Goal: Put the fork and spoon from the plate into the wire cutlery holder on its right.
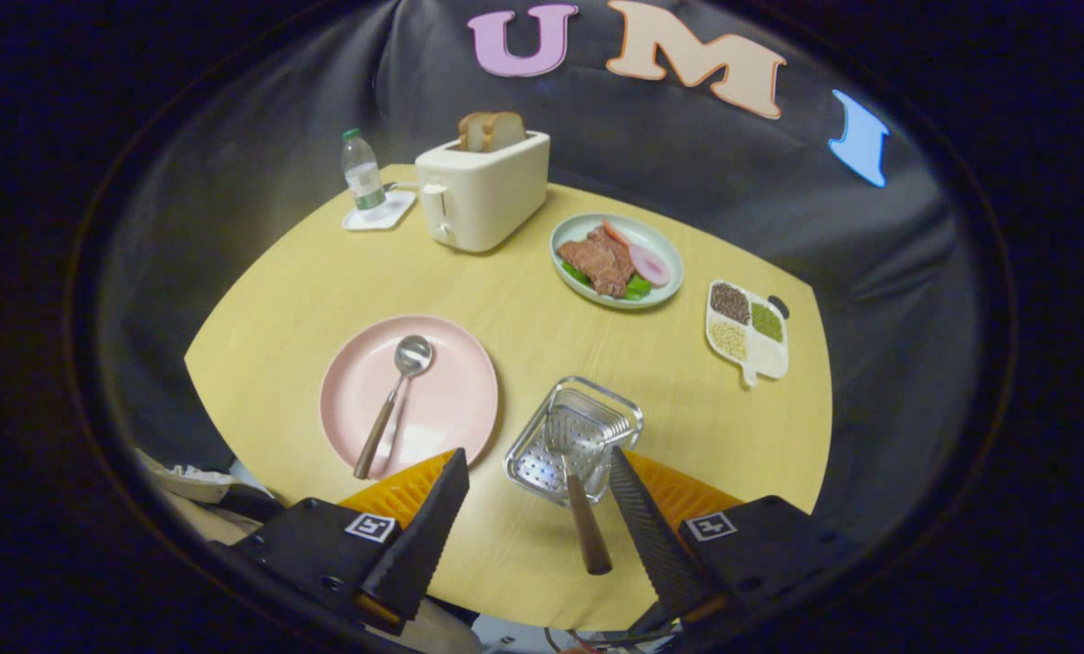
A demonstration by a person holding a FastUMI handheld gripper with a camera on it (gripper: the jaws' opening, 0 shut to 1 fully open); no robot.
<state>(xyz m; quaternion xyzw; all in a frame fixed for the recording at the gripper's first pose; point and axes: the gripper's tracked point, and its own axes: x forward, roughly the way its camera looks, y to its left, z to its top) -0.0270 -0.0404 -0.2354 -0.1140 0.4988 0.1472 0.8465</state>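
Gaping tongs (537, 495) flanking holder (574, 440) rim

From my feed the desk (523, 318) is pale yellow wood. The plate (442, 400) is soft pink, and the spoon (394, 400) on it is silver with a brown handle. The wire cutlery holder (573, 436) is shiny silver, dotted with tiny holes. I'm seeing a cream toaster (482, 186) near the far edge and a green-capped bottle (361, 170) at the far left corner.
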